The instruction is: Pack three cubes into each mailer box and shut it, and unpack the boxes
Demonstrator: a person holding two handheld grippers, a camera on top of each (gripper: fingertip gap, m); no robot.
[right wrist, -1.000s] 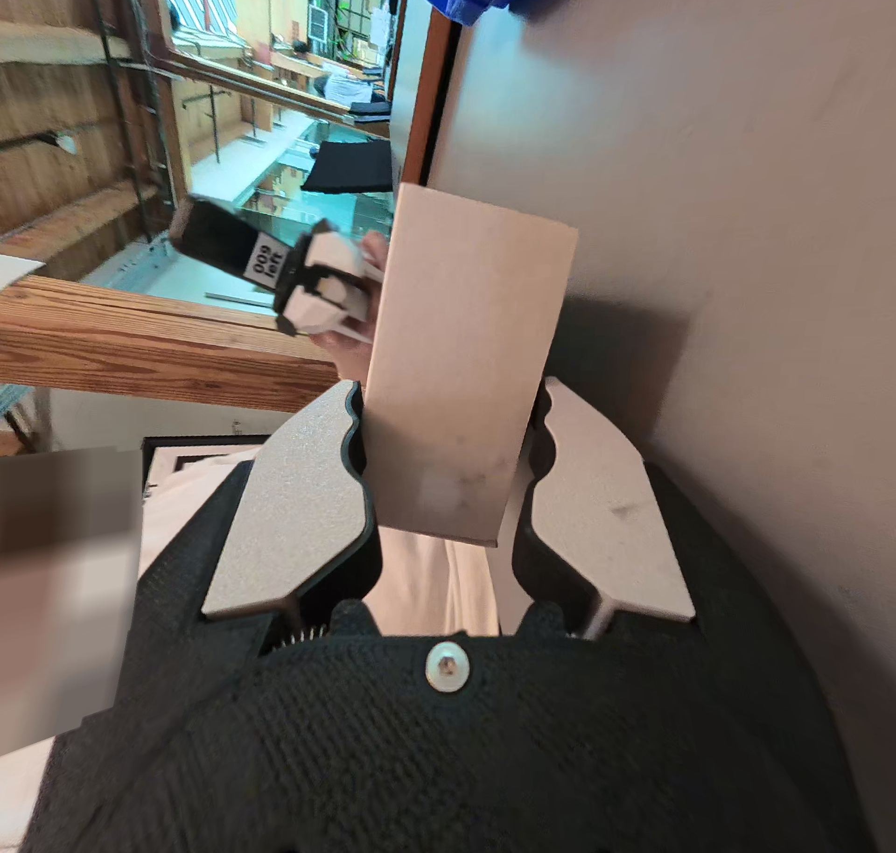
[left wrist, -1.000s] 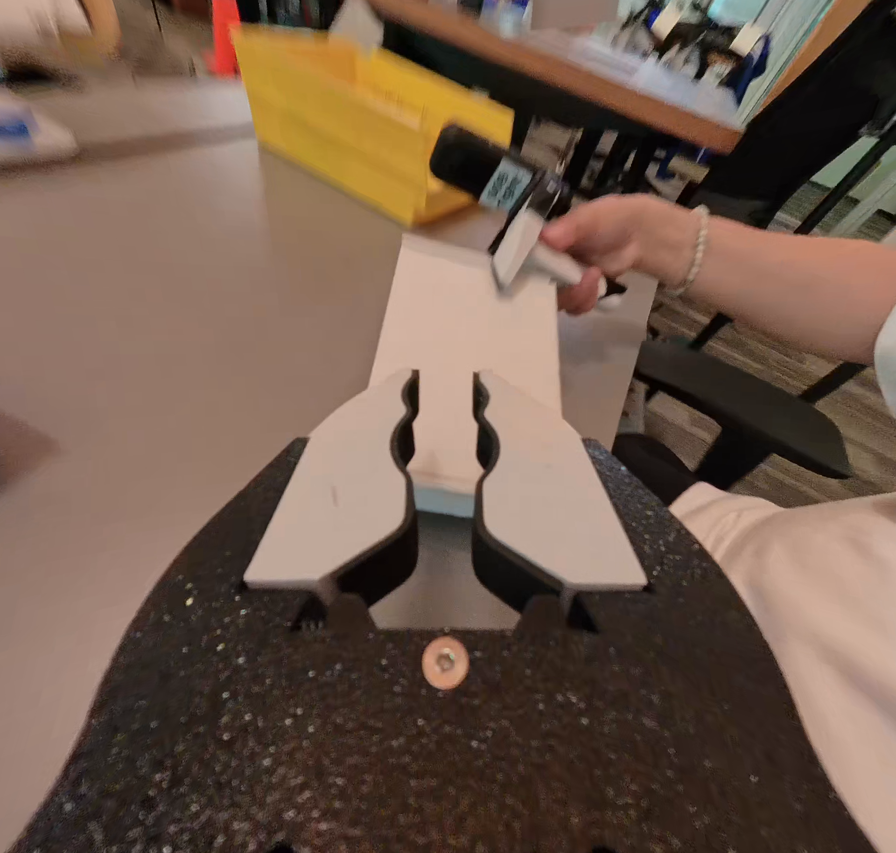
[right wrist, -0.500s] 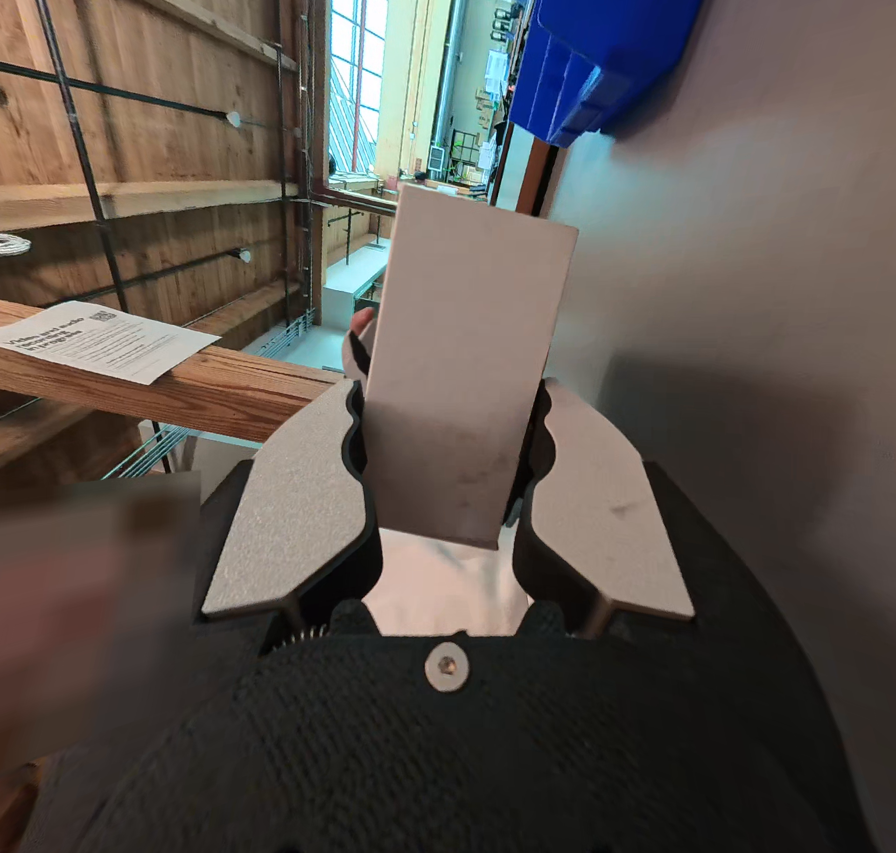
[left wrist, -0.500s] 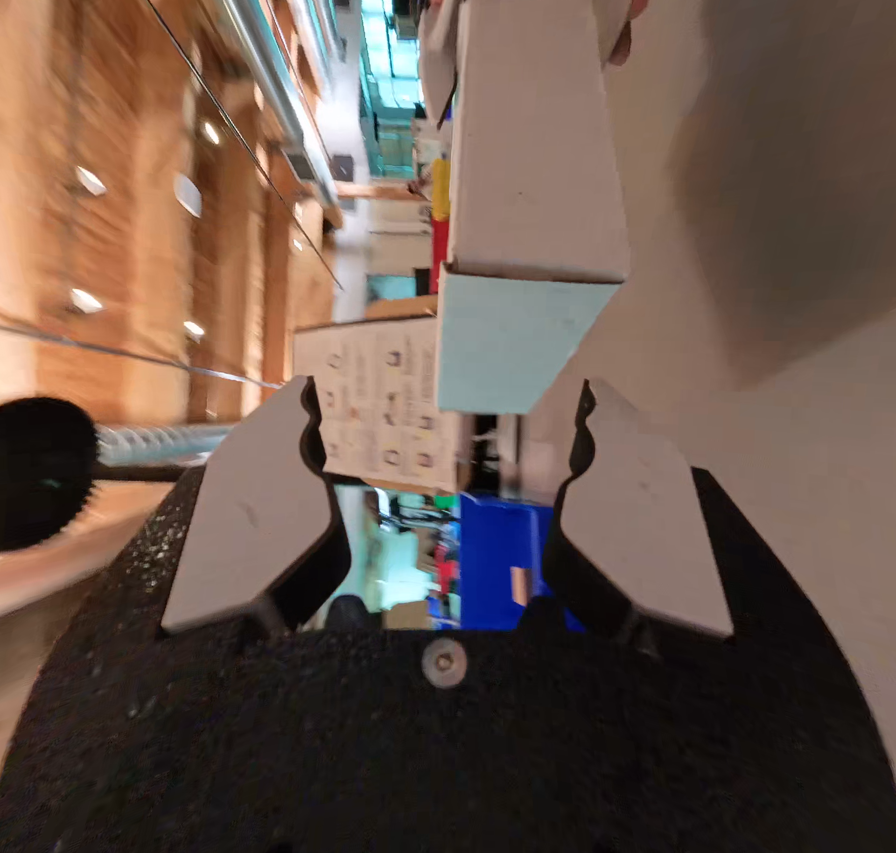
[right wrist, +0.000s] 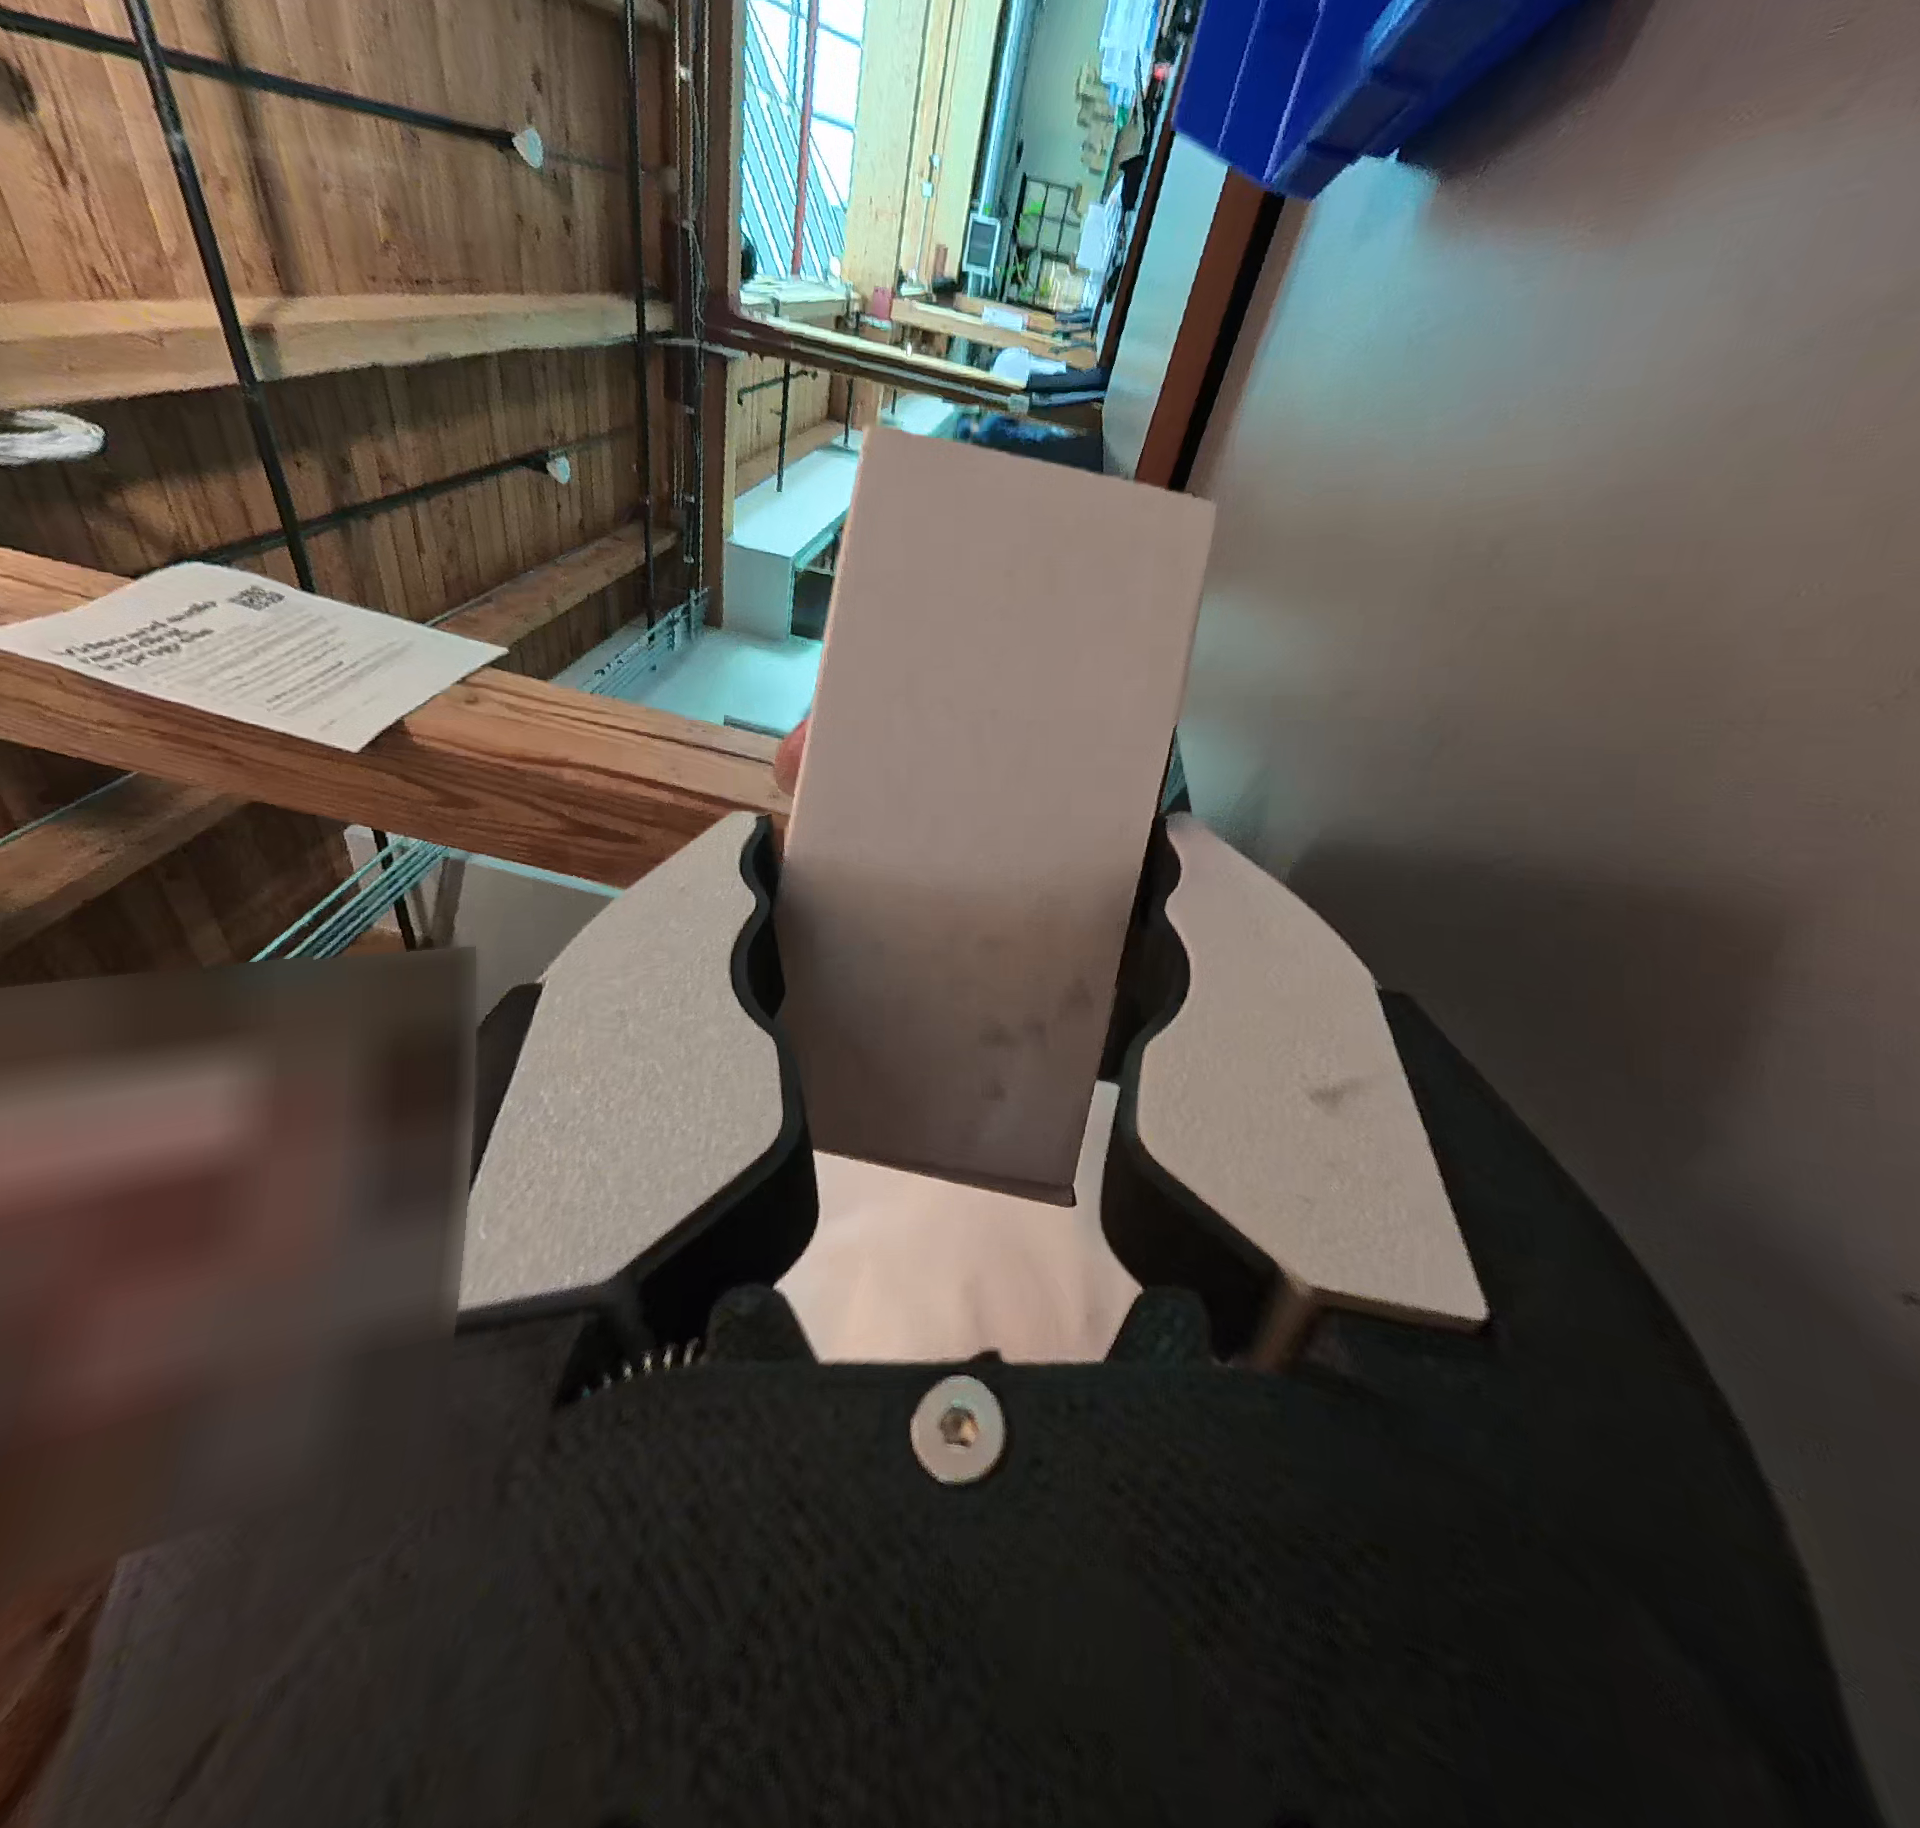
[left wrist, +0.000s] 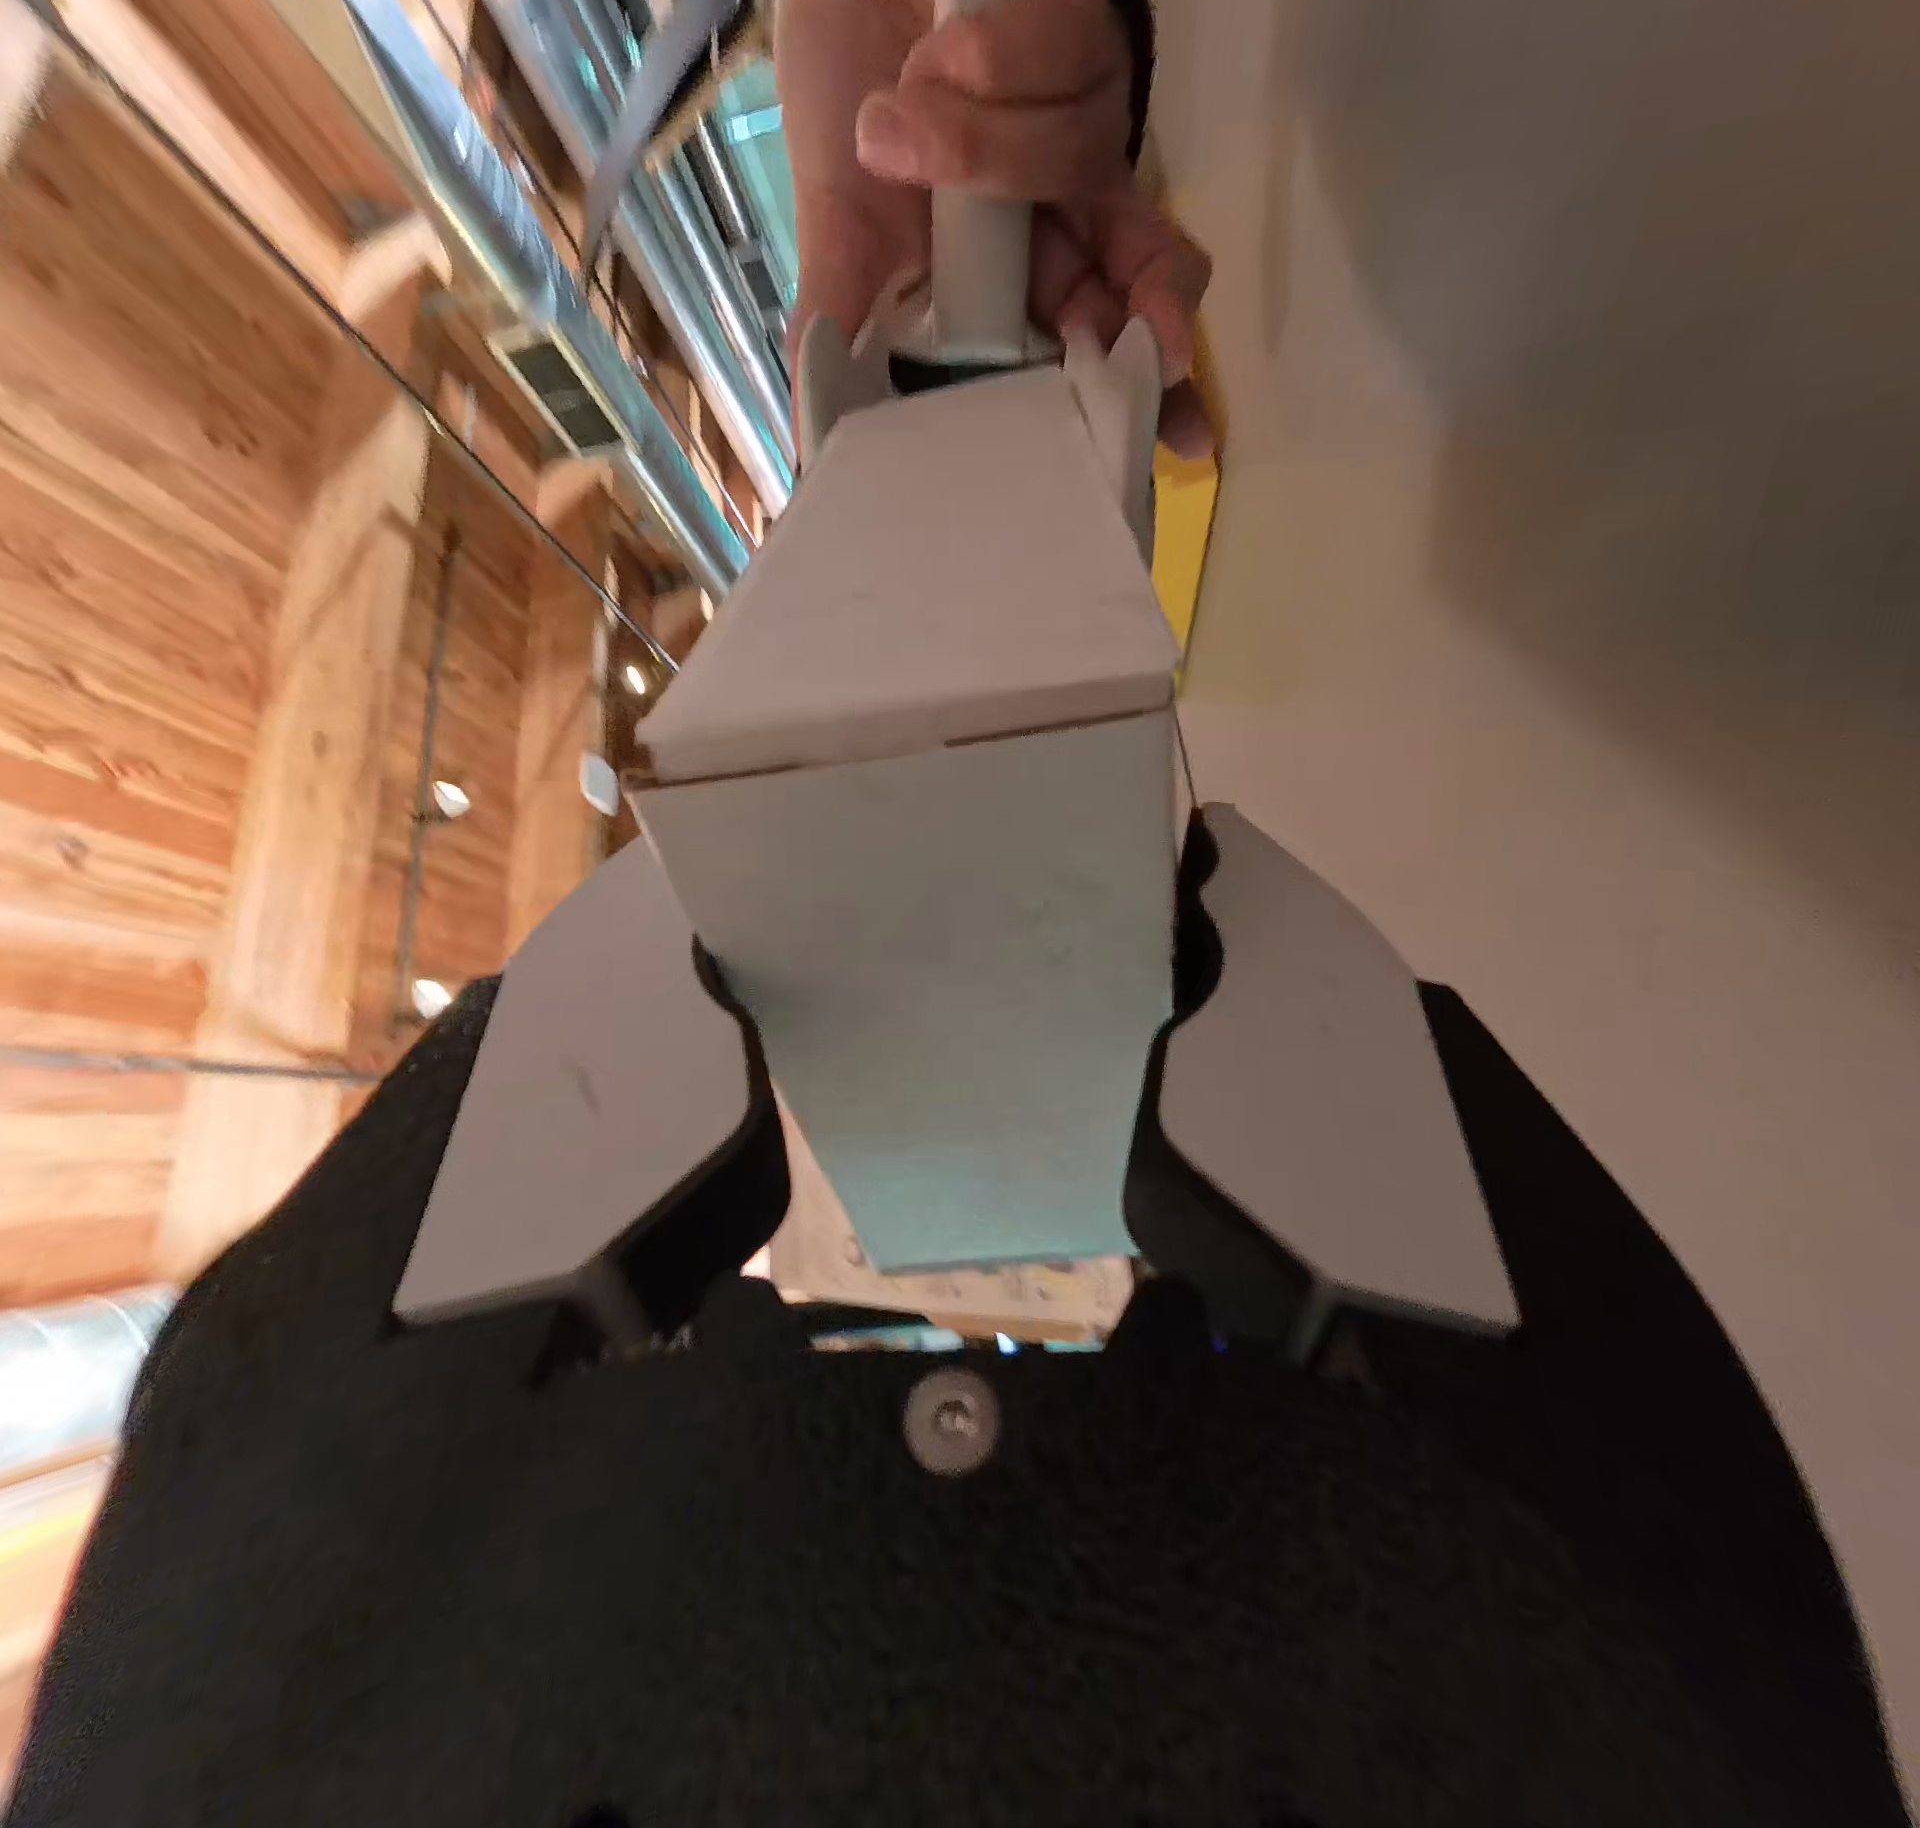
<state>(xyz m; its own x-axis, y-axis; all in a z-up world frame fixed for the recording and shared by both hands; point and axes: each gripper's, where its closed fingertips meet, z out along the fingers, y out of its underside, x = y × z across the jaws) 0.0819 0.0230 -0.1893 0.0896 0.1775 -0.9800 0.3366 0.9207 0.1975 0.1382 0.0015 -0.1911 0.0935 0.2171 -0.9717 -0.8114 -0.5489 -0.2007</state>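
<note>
A shut white mailer box point(left wrist: 914, 583) is held in the air between both grippers, beside the grey table point(left wrist: 1558, 428); both views are rolled sideways. My left gripper point(left wrist: 935, 843) has its fingers pressed on both sides of the box's near end. My right gripper point(left wrist: 971, 396) grips the far end, with a hand on its handle. In the right wrist view the box point(right wrist: 997, 739) stands between the fingers of my right gripper point(right wrist: 956, 905), which is shut on it. The box hides my left gripper there. No cubes show.
A yellow bin point(left wrist: 1184, 531) lies on the table behind the box. A blue bin point(right wrist: 1403, 33) sits at the far end of the table point(right wrist: 1558, 635). A wooden beam with a paper sheet point(right wrist: 249, 656) and wooden walls fill the rest. Tip to tip, the grippers are about 7 cm apart.
My left gripper let go of the box's thin edge, rolled sideways, opened wide, and has now closed around the box's end. My right gripper has kept its hold on the box.
</note>
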